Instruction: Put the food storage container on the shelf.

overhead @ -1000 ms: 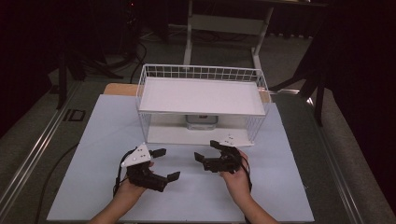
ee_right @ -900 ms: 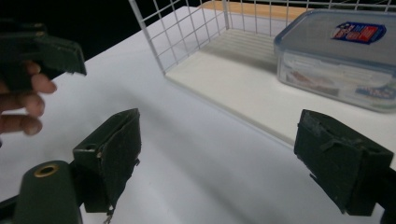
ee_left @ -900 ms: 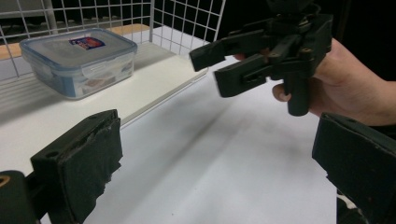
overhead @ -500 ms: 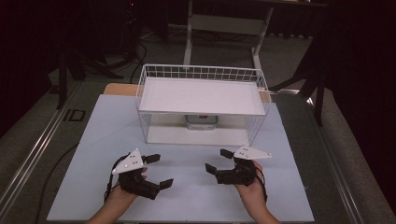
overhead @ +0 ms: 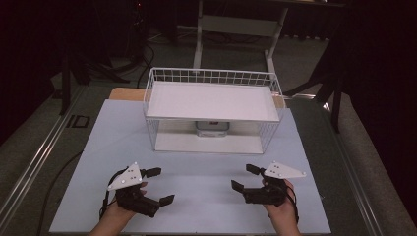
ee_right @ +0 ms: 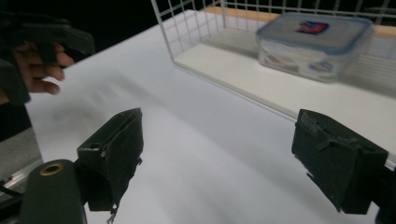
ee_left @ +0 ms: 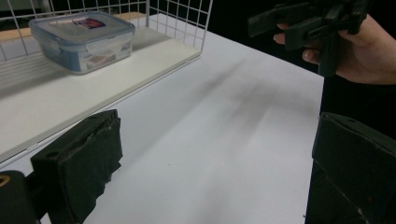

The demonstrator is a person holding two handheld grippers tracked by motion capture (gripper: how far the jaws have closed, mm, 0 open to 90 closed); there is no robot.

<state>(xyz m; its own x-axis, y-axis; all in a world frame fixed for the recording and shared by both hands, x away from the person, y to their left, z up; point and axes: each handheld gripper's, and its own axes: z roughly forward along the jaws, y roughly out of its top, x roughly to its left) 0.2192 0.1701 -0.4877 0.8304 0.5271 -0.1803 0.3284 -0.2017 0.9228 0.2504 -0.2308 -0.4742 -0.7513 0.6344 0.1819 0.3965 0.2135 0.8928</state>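
Observation:
A white wire rack (overhead: 211,113) with a flat top shelf stands at the middle back of the white table (overhead: 196,172). On its lower shelf, at the back, sits a clear lidded plastic box (overhead: 212,129) (ee_left: 81,39) (ee_right: 315,44). My left gripper (overhead: 160,186) (ee_left: 210,163) is held near the front left of the table, open and empty, with its jaws wide apart. My right gripper (overhead: 244,178) (ee_right: 219,154) is at the front right, also open and empty. The two grippers point inward toward each other, well short of the rack.
The rack's lower shelf edge (ee_left: 116,91) (ee_right: 243,88) lies just ahead of both grippers. A wooden board (overhead: 125,93) shows behind the rack. A dark floor with cables and a desk frame (overhead: 236,29) surrounds the table.
Both hands have drawn back toward the front edge and spread apart, the left going left and the right going right. Both grippers stayed open.

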